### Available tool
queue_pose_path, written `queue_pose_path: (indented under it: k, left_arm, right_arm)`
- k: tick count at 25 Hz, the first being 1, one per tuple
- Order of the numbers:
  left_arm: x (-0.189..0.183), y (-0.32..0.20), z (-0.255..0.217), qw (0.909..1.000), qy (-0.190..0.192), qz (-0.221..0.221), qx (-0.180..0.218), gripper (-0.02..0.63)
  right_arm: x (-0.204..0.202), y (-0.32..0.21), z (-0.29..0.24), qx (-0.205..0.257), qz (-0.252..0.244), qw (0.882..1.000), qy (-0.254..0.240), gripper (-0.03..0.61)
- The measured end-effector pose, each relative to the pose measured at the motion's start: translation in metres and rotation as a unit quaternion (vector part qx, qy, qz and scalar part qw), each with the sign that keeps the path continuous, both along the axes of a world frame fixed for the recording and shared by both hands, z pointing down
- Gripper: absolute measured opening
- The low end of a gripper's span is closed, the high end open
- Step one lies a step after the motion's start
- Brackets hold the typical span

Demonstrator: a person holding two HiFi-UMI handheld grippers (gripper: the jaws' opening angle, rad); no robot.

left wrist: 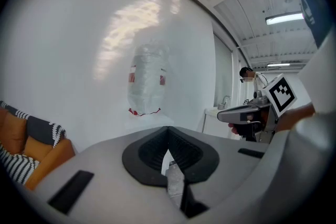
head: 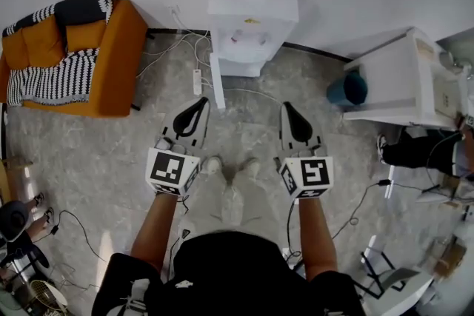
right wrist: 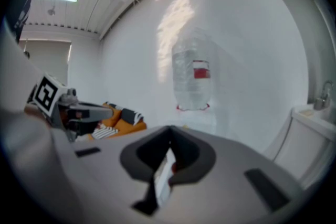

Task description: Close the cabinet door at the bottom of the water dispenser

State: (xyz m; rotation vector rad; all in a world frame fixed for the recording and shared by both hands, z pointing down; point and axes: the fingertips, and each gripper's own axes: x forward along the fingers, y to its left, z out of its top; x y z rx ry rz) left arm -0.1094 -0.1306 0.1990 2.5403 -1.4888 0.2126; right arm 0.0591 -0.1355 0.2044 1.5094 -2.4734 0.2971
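While shut, both hand-held grippers (head: 197,107) (head: 290,112) outstretched.

Orange armchair (head: 122,55) at the left edge of the grey floor (head: 96,152). Stands against the wall, carries a black-and-white striped blanket (head: 52,81). Just right of it, white power strip (head: 197,81) and loose white cables (head: 174,48). At the floor's right edge, white cabinet (head: 392,78) with a teal bin (head: 348,89) at its left side.

Grey mottled floor (head: 111,152), water dispenser (head: 250,29) by the wall; orange sofa (head: 111,63) left, power strip (head: 197,81), white cabinet (head: 392,81) right
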Motion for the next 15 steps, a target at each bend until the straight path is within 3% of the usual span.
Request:
queue_pose_path:
  k: [9,15]
  left_arm:
    - [0.008,0.001,0.108,0.9988,-0.016,-0.005,-0.046,0.011]
    - [0.017,-0.013,0.174,0.9991,-0.011,0.001,-0.041,0.011]
  right_arm:
    - [0.012,-0.018,0.090,-0.024,-0.003,1.000,0.000,0.034]
    - [0.009,-0.029,0.147,-0.028,-0.007,1.000,-0.010,0.034]
